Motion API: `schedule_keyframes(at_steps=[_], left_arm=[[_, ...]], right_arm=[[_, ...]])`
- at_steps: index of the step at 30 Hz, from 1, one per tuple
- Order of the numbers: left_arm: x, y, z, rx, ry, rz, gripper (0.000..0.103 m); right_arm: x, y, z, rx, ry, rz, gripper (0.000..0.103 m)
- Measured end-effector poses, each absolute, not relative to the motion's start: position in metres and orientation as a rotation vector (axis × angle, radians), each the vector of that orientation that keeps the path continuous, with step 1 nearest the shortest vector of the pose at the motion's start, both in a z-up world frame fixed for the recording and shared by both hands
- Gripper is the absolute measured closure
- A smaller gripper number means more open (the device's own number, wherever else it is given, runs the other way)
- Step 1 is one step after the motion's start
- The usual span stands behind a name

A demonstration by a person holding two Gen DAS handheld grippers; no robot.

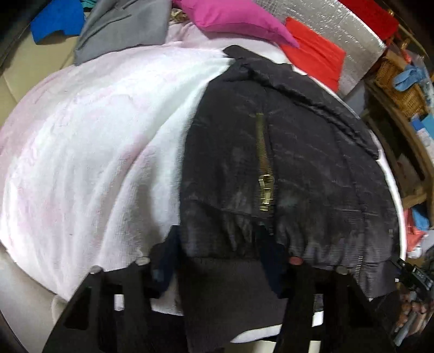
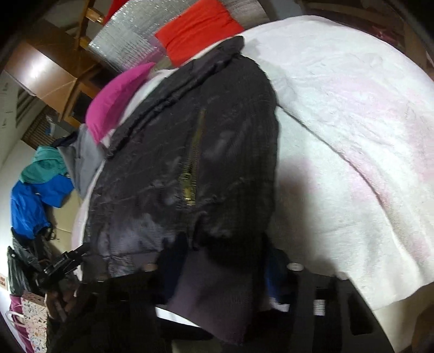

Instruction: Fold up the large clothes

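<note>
A black padded jacket (image 1: 298,168) with a brass zipper (image 1: 264,173) lies on a white-pink fleece blanket (image 1: 89,152). My left gripper (image 1: 219,271) is shut on the jacket's ribbed hem, which hangs between its fingers. In the right wrist view the same jacket (image 2: 190,163) lies on the blanket (image 2: 352,135). My right gripper (image 2: 217,274) is shut on the ribbed hem too. The other gripper shows at each view's edge, in the left wrist view (image 1: 412,274) and in the right wrist view (image 2: 65,260).
Behind the jacket lie a magenta cloth (image 1: 233,19), a red cloth (image 1: 314,51), a grey garment (image 1: 122,30) and a blue garment (image 1: 57,19). A silver foil sheet (image 1: 341,24) is at the back. Wicker baskets (image 1: 401,81) and shelves stand to the right.
</note>
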State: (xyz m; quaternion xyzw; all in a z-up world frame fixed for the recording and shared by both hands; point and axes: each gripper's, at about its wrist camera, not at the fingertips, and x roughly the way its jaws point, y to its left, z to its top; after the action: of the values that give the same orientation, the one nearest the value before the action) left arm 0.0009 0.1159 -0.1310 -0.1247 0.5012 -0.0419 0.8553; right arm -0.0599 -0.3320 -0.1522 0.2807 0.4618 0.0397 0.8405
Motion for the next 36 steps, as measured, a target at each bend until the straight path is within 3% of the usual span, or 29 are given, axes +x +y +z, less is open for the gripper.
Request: schedule_keyframes(at_steps=[6,10,13,27,31,33,34,35,36], left_arm=[[-0.002,0.123,-0.131,-0.27,1.044,-0.072,0.071],[-0.006,0.119,-0.123,-0.23,1.026,-0.074,0.082],[-0.01,0.115,-0.114,-0.205,0.999,-0.076,0.085],[-0.042,0.104,-0.103,-0.158,0.975,-0.08,0.085],[-0.036,0.099,-0.11,-0.117,0.993,-0.046,0.082],[-0.033,0.097,-0.109,-0.097,0.995,-0.035,0.078],[-0.032,0.095,-0.11,-0.079,0.996,-0.03,0.078],[-0.03,0.094,-0.111,-0.066,0.995,-0.026,0.077],[-0.03,0.093,-0.111,-0.06,0.994,-0.025,0.077]], right_arm=[[-0.061,-0.326,-0.149,0.538,0.983,0.057,0.068],[-0.063,-0.323,-0.148,0.536,0.987,0.068,0.082],[-0.066,-0.322,-0.139,0.532,0.969,0.083,0.091],[-0.084,-0.339,-0.131,0.585,0.934,0.09,0.092],[-0.081,-0.349,-0.142,0.669,0.944,0.082,0.077],[-0.082,-0.349,-0.139,0.666,0.927,0.083,0.061],[-0.083,-0.348,-0.137,0.664,0.917,0.086,0.043],[-0.084,-0.347,-0.135,0.659,0.908,0.088,0.032],[-0.083,-0.344,-0.133,0.652,0.901,0.095,0.032]])
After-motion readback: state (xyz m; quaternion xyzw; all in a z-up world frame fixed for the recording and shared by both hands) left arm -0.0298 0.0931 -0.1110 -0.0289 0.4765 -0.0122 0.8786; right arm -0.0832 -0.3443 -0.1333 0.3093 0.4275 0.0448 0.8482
